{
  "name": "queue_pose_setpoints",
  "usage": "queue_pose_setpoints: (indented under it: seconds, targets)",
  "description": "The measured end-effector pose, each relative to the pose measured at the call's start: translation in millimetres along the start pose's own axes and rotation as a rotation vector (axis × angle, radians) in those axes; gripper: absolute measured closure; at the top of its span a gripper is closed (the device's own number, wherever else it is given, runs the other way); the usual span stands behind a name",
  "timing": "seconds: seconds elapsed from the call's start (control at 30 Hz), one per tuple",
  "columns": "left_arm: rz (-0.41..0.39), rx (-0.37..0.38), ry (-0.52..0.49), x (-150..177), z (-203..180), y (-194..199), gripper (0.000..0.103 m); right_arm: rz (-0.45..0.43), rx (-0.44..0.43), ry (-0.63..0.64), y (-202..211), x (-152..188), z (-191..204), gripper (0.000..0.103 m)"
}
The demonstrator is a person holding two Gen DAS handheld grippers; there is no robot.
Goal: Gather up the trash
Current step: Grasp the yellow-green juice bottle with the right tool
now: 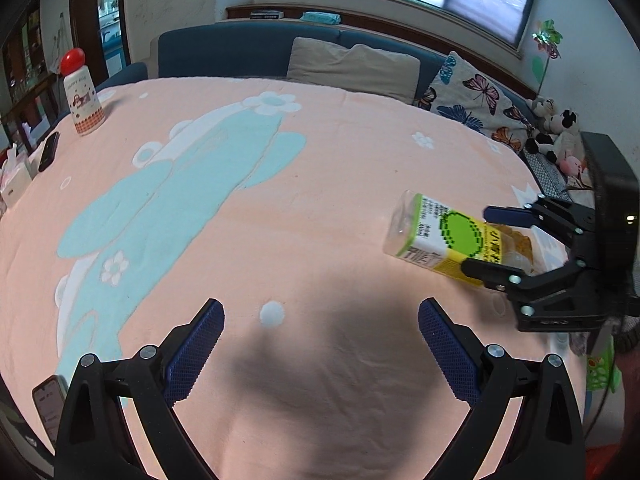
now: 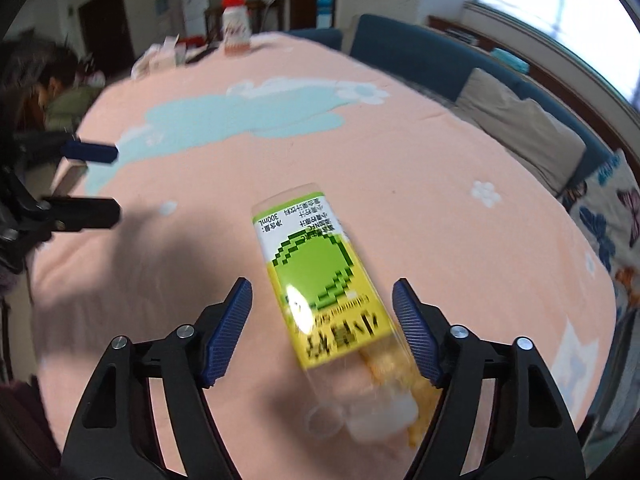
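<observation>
A clear plastic bottle [image 2: 320, 284] with a yellow and green label lies on its side on the pink tablecloth [image 2: 420, 168], cap end toward the right gripper. My right gripper [image 2: 322, 320] is open, its blue-padded jaws on either side of the bottle's lower half, not touching it. Orange scraps [image 2: 416, 412] lie by the bottle's neck. In the left wrist view the bottle [image 1: 436, 236] lies at the right between the right gripper's fingers [image 1: 486, 272]. My left gripper [image 1: 320, 340] is open and empty over bare cloth.
A white bottle with a red cap [image 1: 82, 92] stands at the table's far left corner, next to a dark phone [image 1: 48, 151] and a tissue pack [image 1: 12, 180]. Another phone [image 1: 50, 398] lies at the near left edge. A blue sofa [image 1: 248, 50] with cushions runs behind the table.
</observation>
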State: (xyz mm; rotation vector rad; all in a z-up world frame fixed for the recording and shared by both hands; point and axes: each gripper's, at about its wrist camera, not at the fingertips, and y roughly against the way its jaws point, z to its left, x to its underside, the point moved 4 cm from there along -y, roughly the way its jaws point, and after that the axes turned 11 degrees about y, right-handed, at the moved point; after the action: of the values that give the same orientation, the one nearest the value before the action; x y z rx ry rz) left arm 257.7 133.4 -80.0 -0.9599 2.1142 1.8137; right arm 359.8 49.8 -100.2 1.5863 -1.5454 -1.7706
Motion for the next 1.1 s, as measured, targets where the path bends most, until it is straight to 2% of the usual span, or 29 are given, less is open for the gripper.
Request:
queue_pose_setpoints:
  seconds: [0.37, 0.53, 0.87, 1.1]
  targets:
    - [0.027, -0.001, 0.021, 1, 8, -16, 0.009, 0.097, -0.044, 0.097, -38, 6, -1, 0.037]
    - [0.036, -0.004, 0.024, 3, 7, -21, 0.009, 0.089, -0.053, 0.084, -36, 7, -1, 0.041]
    - [0.027, 0.006, 0.022, 5, -1, -17, 0.009, 0.015, -0.048, -0.052, 8, 11, -3, 0.043]
    - [0.024, 0.038, -0.032, 8, -28, -16, 0.009, -0.037, -0.002, -0.190, 62, 35, -10, 0.043]
